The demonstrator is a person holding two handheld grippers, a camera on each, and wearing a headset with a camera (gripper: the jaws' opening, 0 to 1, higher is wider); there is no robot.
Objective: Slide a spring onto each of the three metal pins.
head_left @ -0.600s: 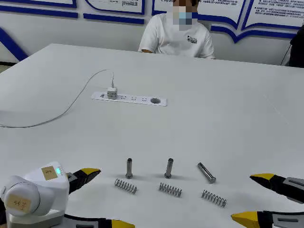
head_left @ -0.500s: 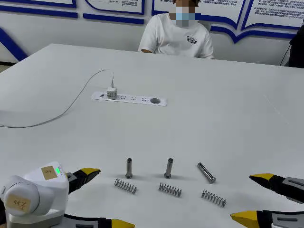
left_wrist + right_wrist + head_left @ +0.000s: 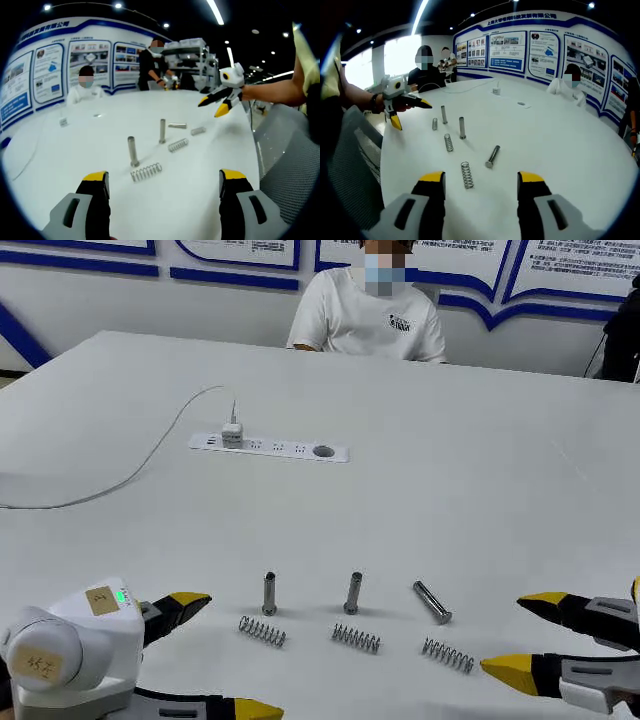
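Steel upright pins may topple if left claw or right claw (both spread, empty) bumps them

Two pins are standing by the bench's near edge, a third pin lying; springs are lying before them, between the gaping left gripper and right gripper.
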